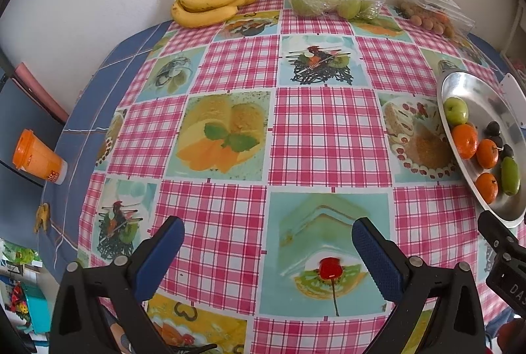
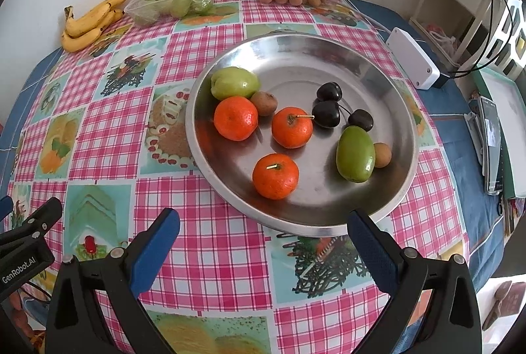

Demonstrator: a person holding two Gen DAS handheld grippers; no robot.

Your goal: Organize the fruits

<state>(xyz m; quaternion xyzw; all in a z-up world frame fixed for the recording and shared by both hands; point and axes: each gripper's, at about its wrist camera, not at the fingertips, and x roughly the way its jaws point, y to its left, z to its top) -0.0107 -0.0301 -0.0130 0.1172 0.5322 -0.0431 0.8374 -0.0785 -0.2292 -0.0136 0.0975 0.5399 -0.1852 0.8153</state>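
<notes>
On the metal plate (image 2: 388,84): tangerines (image 2: 235,118), probably dark cherries (image 2: 326,113).

A home dining spot: patterned tablecloth (image 2: 210,242), bananas (image 1: 210,4), metal fruit plate (image 2: 296,58).

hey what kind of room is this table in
Most likely a home kitchen or dining corner: a round table under a food-print tablecloth, pushed against a white wall, with bananas and a metal plate of fruit, plus household clutter at the edges.
</notes>
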